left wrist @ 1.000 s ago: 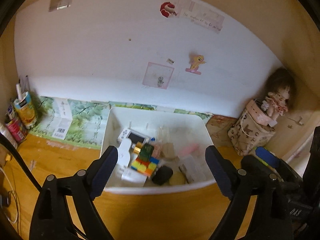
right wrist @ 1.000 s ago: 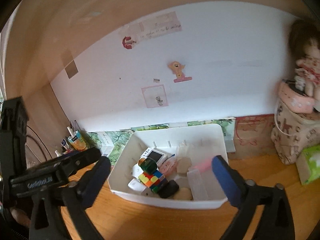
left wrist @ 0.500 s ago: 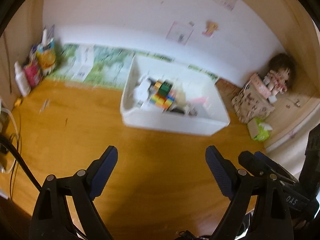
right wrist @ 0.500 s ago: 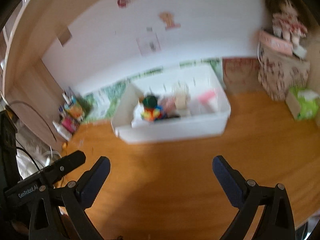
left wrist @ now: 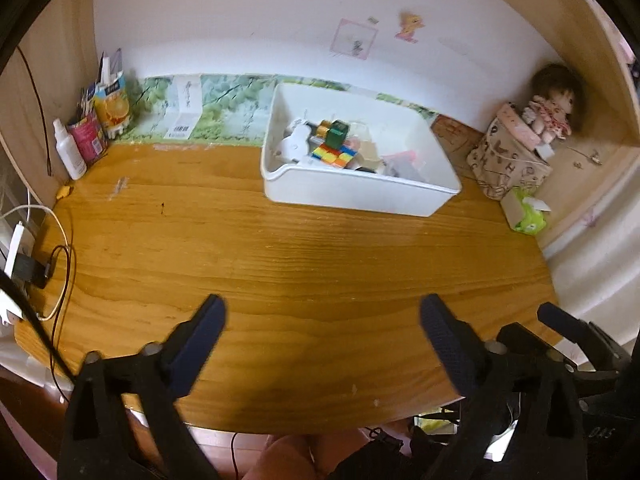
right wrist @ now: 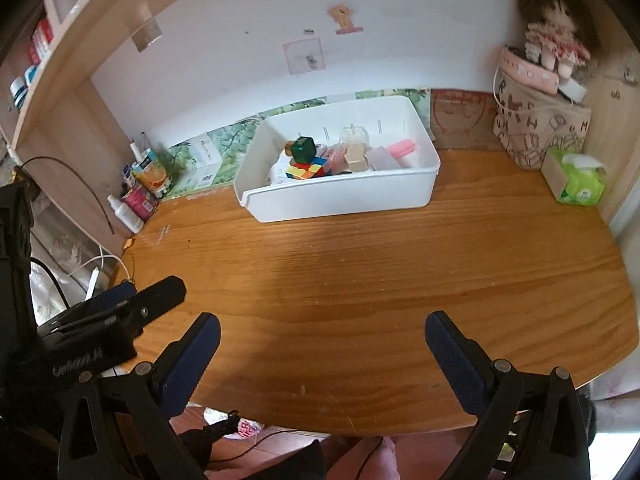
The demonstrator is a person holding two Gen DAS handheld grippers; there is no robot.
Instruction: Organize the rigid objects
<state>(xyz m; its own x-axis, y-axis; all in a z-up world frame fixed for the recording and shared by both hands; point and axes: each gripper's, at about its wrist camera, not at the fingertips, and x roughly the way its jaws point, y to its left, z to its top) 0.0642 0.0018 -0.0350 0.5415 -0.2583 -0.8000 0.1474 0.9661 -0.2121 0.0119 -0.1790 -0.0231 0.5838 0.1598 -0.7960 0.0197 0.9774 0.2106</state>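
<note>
Bin (left wrist: pixel 352 200) sits at back of desk (left wrist: pixel 280 264), white plastic, far side up against the green wall strip. Inside, piled toward its left half: green cube (right wrist: pixel 303 149) on top of a multicolour puzzle cube (right wrist: pixel 306 169), white gadget (left wrist: pixel 296 140) at left end, tan block (right wrist: pixel 356 157) mid, pink piece (right wrist: pixel 400 147) toward right end. Other bits in there too small/blurred to name.

L gripper (left wrist: pixel 320 332) hangs over near edge of desk, jaws spread wide, nothing betw. them. R gripper (right wrist: pixel 322 344) same: jaws wide apart, holding nothing, over near edge. Both well apart from bin. L gripper's body shows at lower left of the right wrist view; R gripper's body at lower right of the left wrist view.

Left back corner: spray bottle (left wrist: pixel 70 156), pink can (left wrist: pixel 88 140), orange carton (left wrist: pixel 114 106) w/ pens, standing close together. Right back corner: patterned bag (right wrist: pixel 536 128) w/ doll (right wrist: pixel 556 40) seated on top; green tissue pack (right wrist: pixel 576 176) just beside bag. White cable (left wrist: pixel 48 240) at left desk edge.
</note>
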